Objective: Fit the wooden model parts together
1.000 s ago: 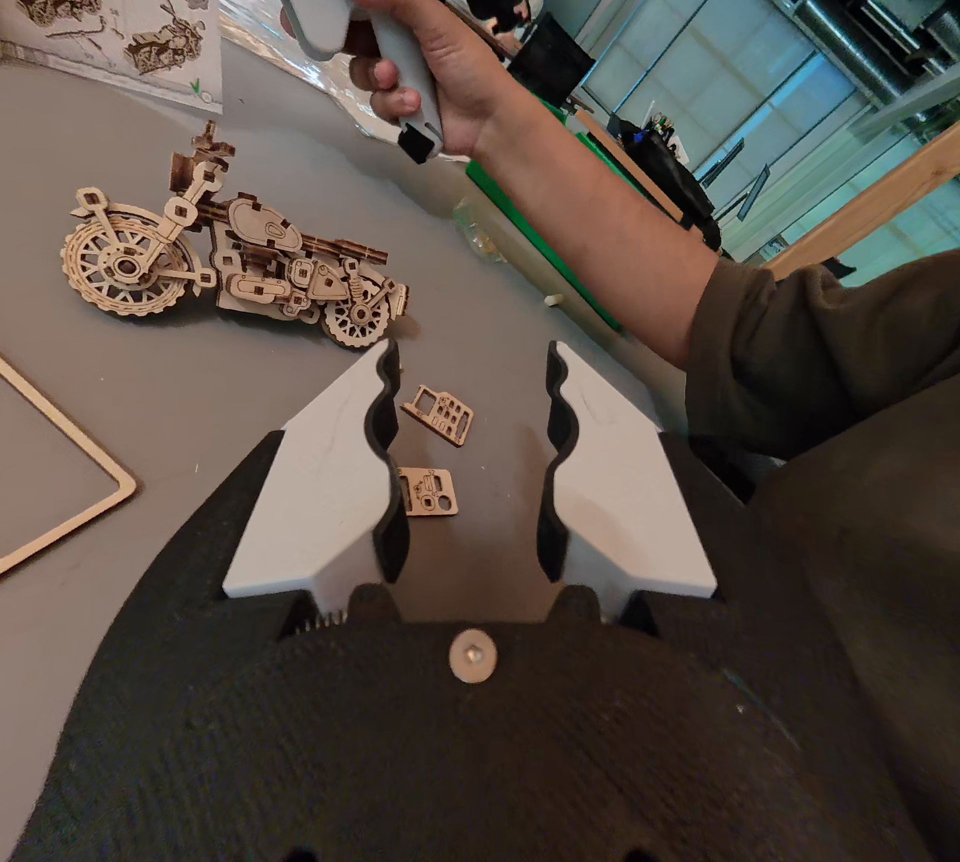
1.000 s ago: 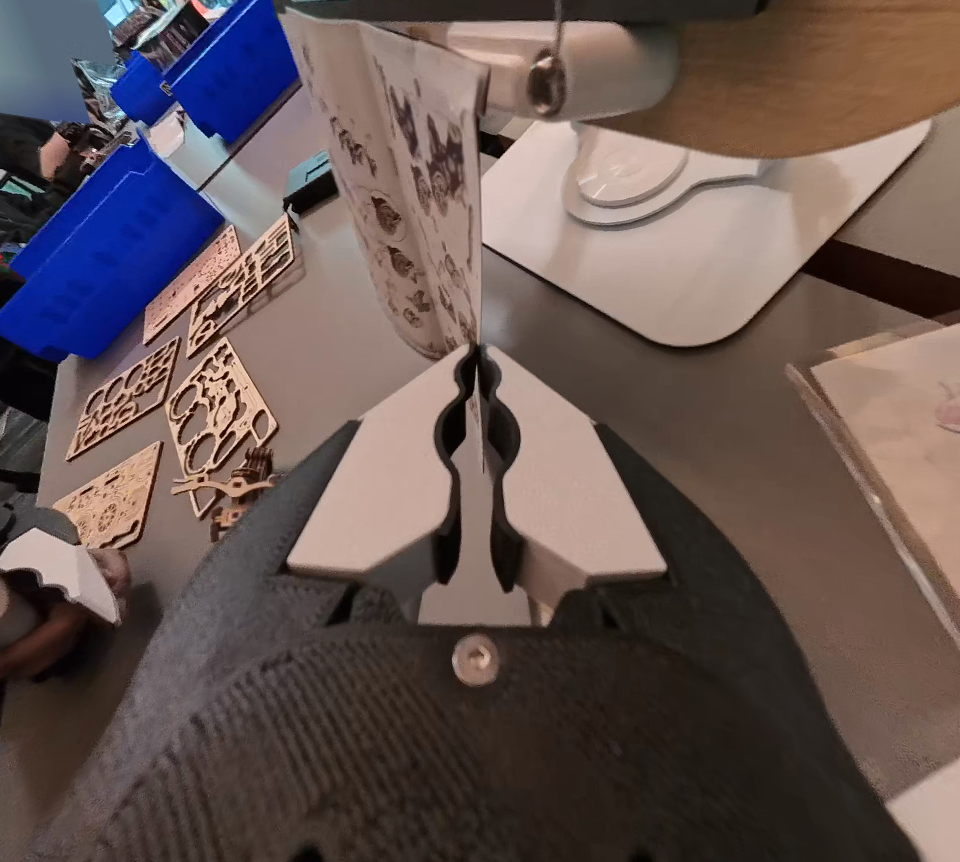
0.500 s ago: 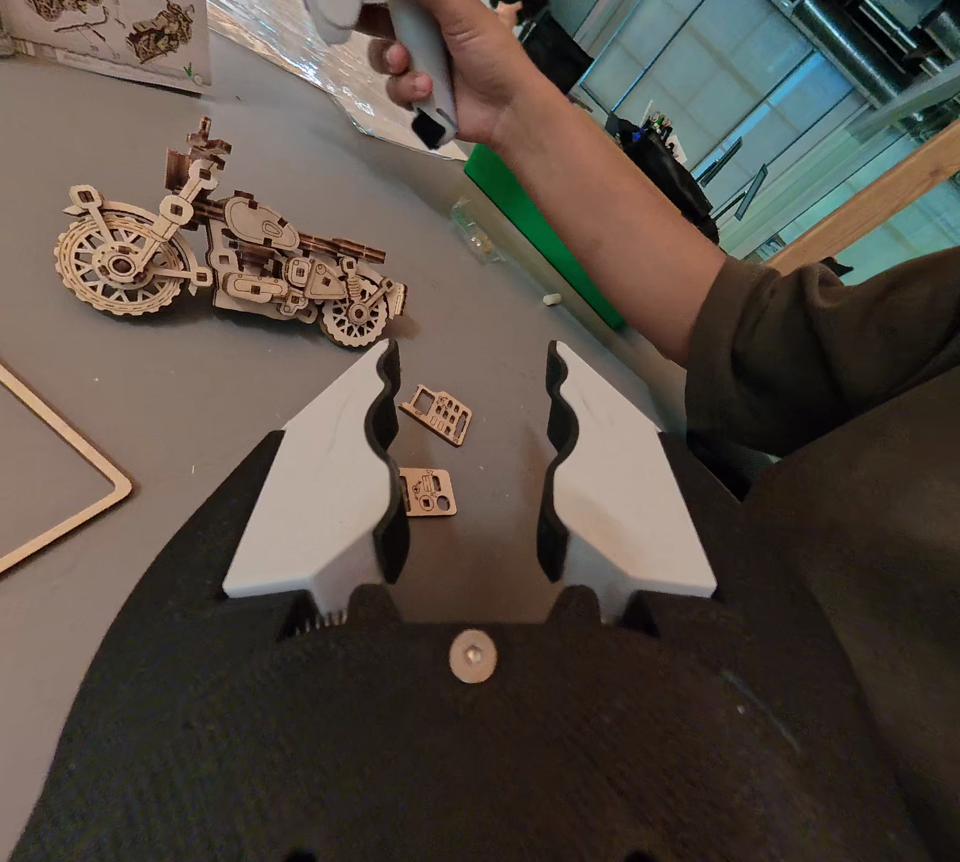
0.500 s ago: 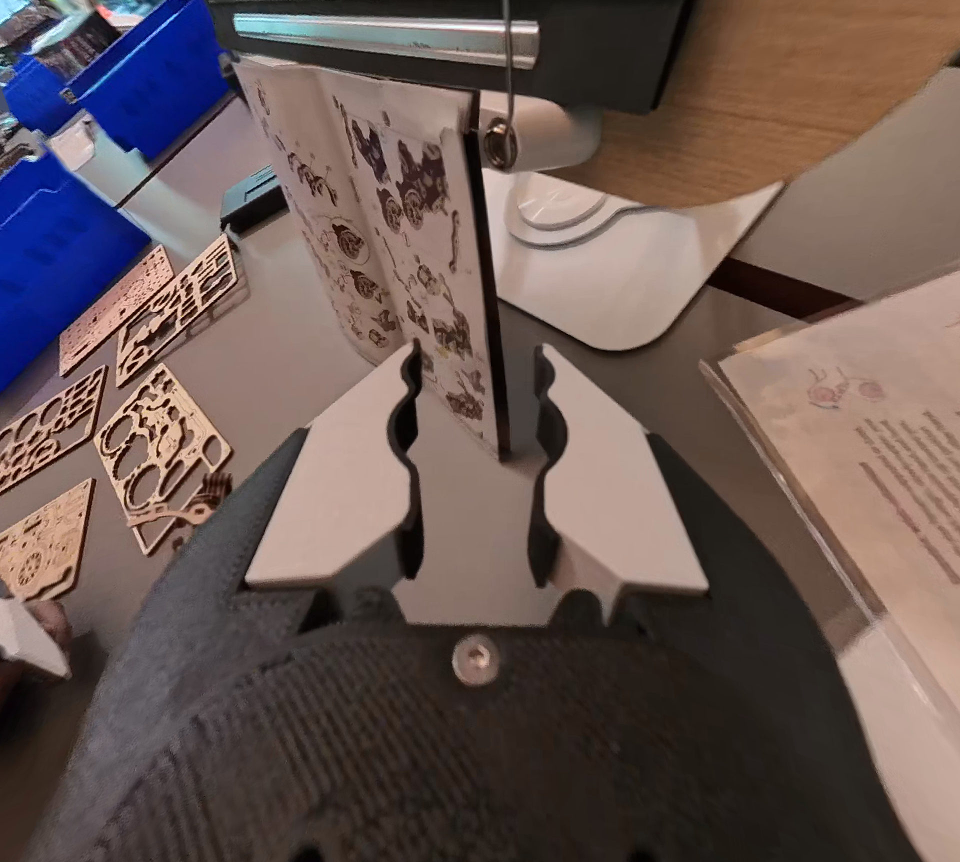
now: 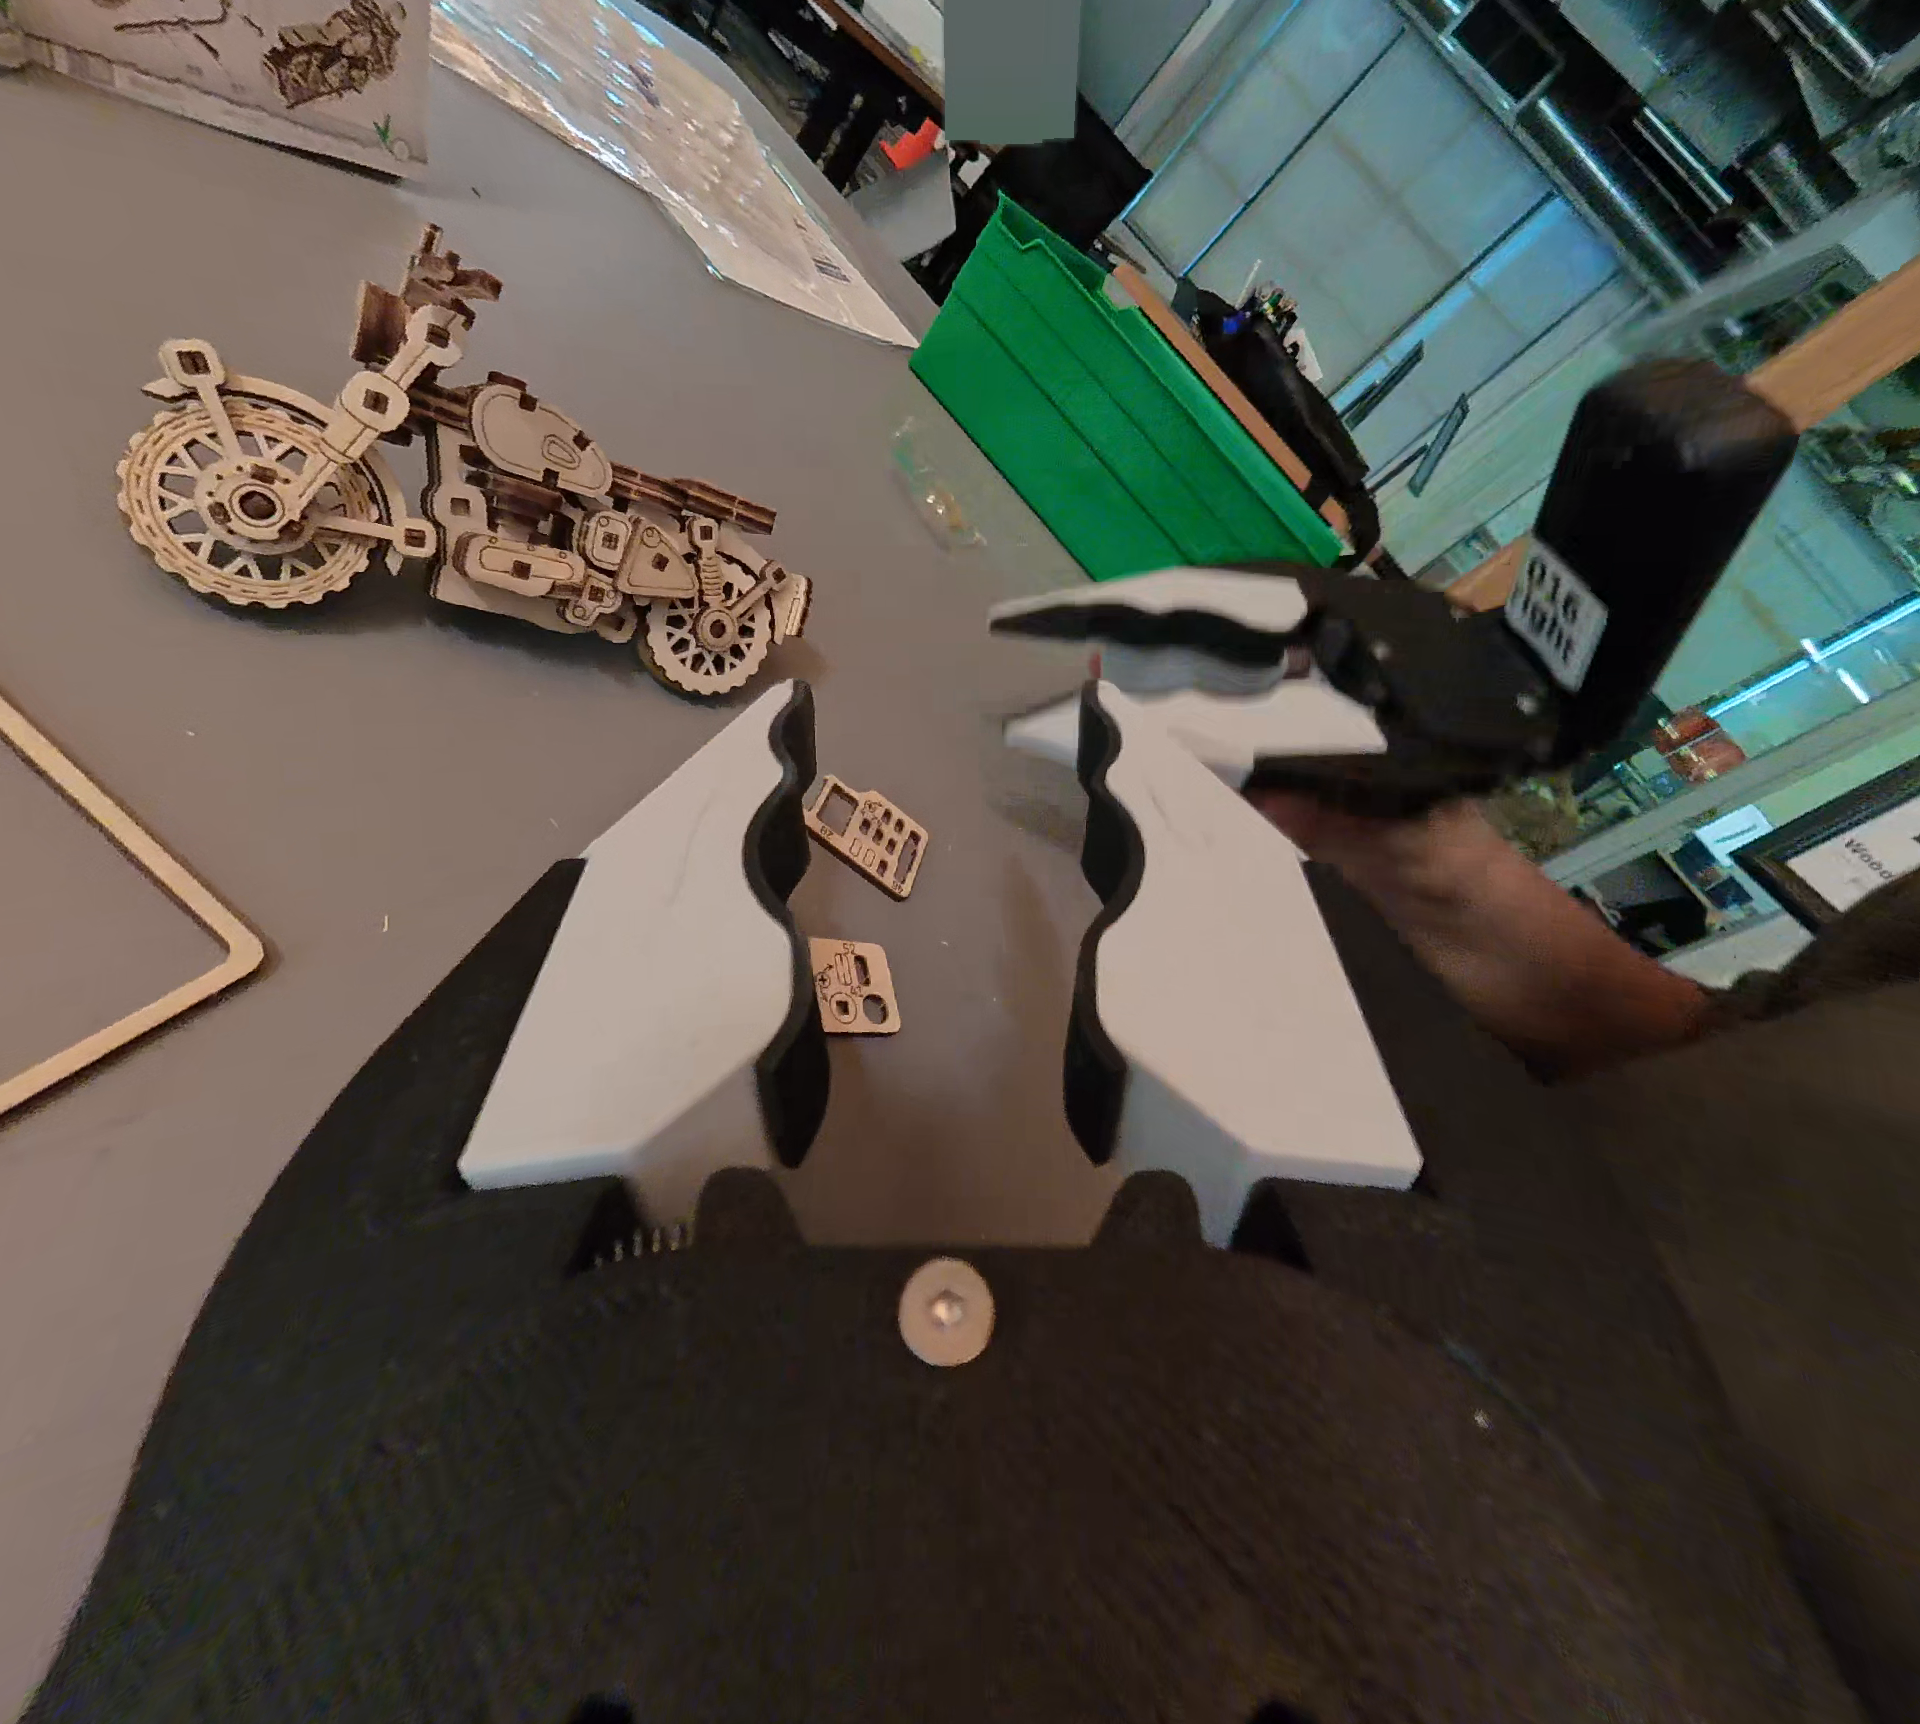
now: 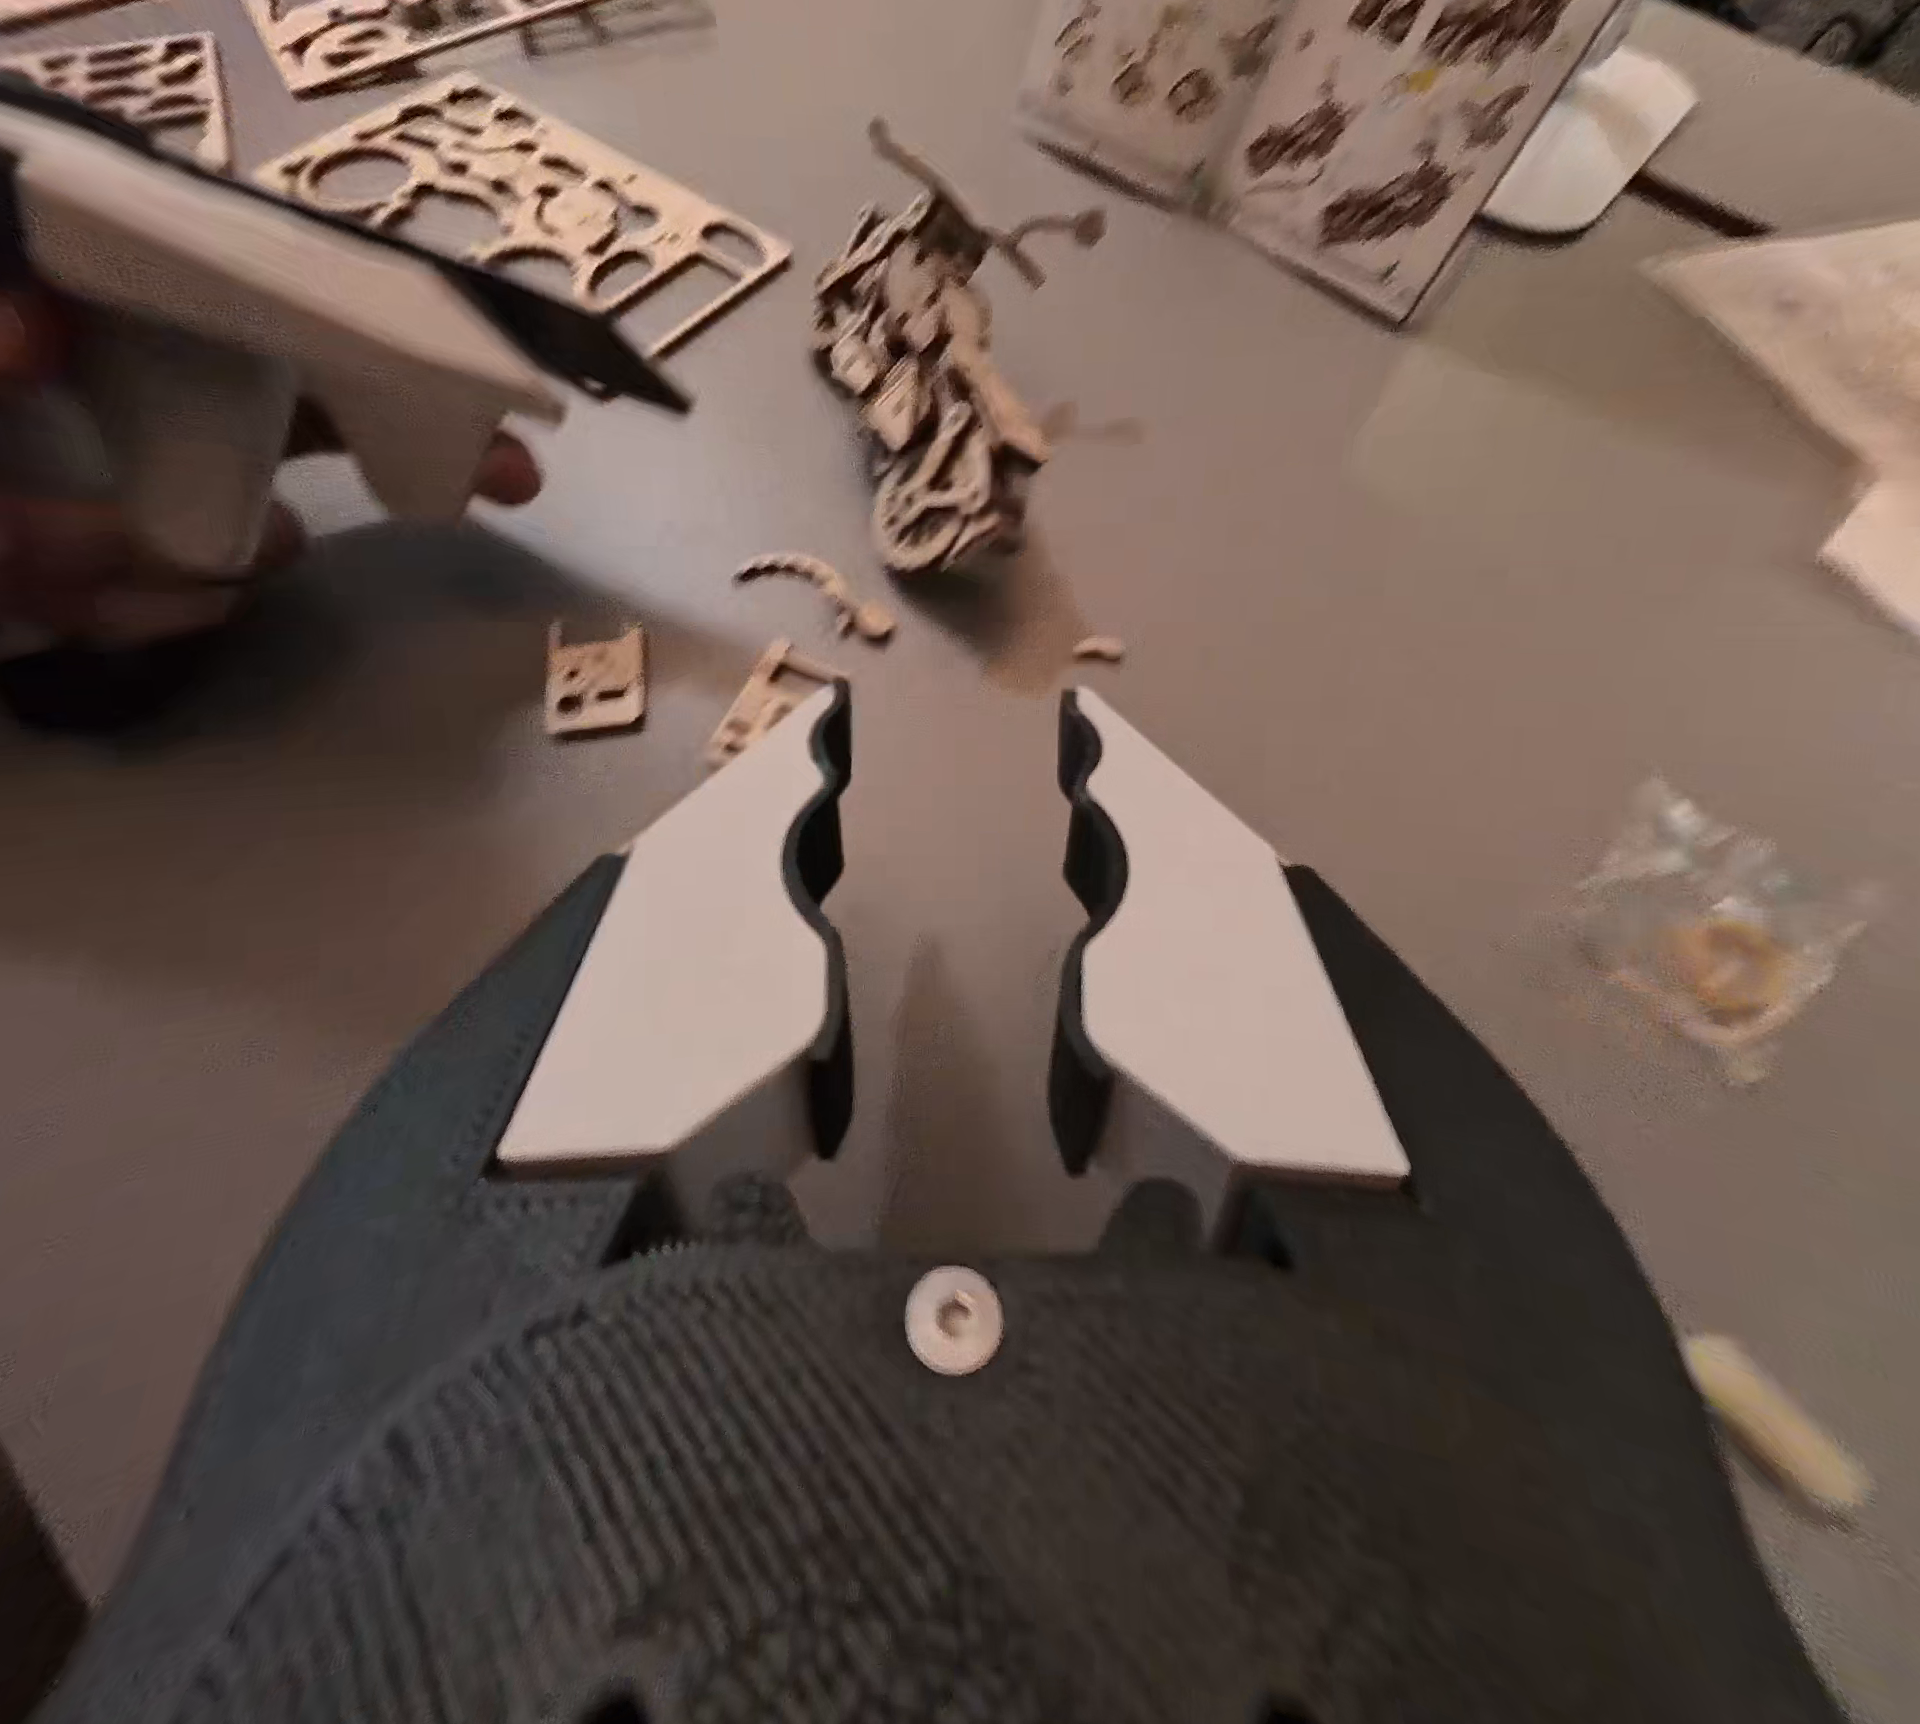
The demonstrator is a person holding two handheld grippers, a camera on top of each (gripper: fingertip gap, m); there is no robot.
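Observation:
A part-built wooden motorcycle model [image 5: 468, 490] lies on its side on the grey table; it also shows in the right wrist view [image 6: 925, 407]. Two small flat wooden pieces [image 5: 868, 833] [image 5: 854, 988] lie just beyond and between the fingers of my left gripper [image 5: 940, 708], which is open and empty above them. My right gripper [image 6: 954, 703] is open and empty, low over the table beside these pieces [image 6: 594, 677] [image 6: 769, 698]. A curved wooden piece [image 6: 821, 594] and a tiny piece [image 6: 1099, 648] lie ahead of it. The right gripper [image 5: 1008, 677] shows at the right of the left wrist view.
An instruction booklet [image 6: 1330, 33] stands behind the model. Cut-out wooden sheets [image 6: 520, 220] lie at the far left. An empty wooden frame [image 5: 125, 978] lies left. A green bin [image 5: 1091, 427] stands off the table's edge. A small plastic bag [image 6: 1725, 936] lies right.
My right gripper opened, let go of the instruction booklet page, and swung down and back to the table beside the small pieces. My left gripper has stayed open in place.

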